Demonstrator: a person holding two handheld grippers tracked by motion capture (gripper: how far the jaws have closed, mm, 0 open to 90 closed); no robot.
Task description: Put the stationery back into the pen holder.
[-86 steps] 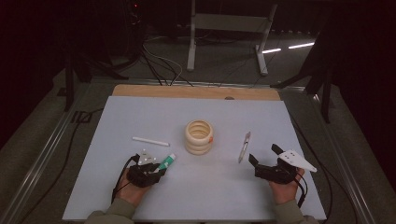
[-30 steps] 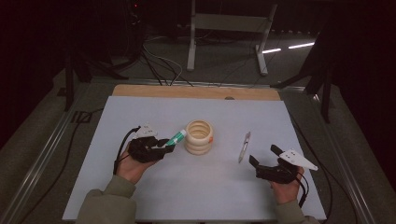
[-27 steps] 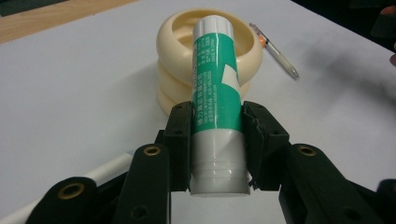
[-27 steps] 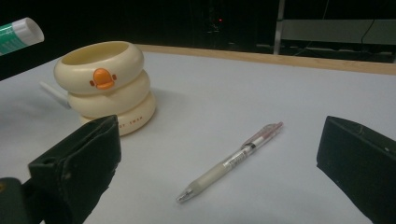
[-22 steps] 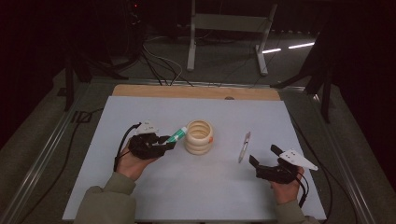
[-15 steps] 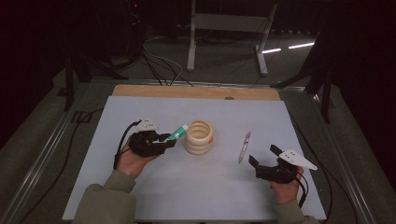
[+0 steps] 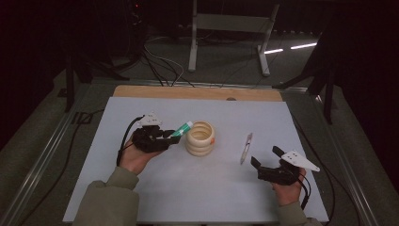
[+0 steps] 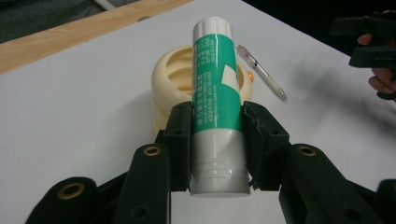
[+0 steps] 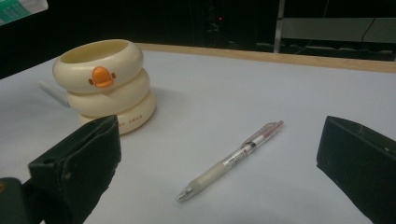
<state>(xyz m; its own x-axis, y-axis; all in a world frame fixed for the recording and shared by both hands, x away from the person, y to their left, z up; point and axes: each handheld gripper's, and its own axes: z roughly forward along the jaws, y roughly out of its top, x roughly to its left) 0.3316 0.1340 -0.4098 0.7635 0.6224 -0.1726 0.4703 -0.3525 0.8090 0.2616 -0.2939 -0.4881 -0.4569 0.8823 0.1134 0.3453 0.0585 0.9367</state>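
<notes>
My left gripper is shut on a green and white glue stick, lifted off the table with its cap at the near rim of a cream ringed holder. The holder has an orange duck beak on its side and stands mid-table. A clear pen lies on the white mat to the holder's right. My right gripper rests open low near the front right, with its jaws to either side of the pen's near end, not touching it.
The white mat covers the table, with a wooden strip along its far edge. A thin white stick lies behind the holder. Cables and a metal stand lie on the dark floor beyond.
My left gripper has carried the glue stick from the front left of the mat up and rightward to the holder's rim. The right gripper and pen have stayed in place.
</notes>
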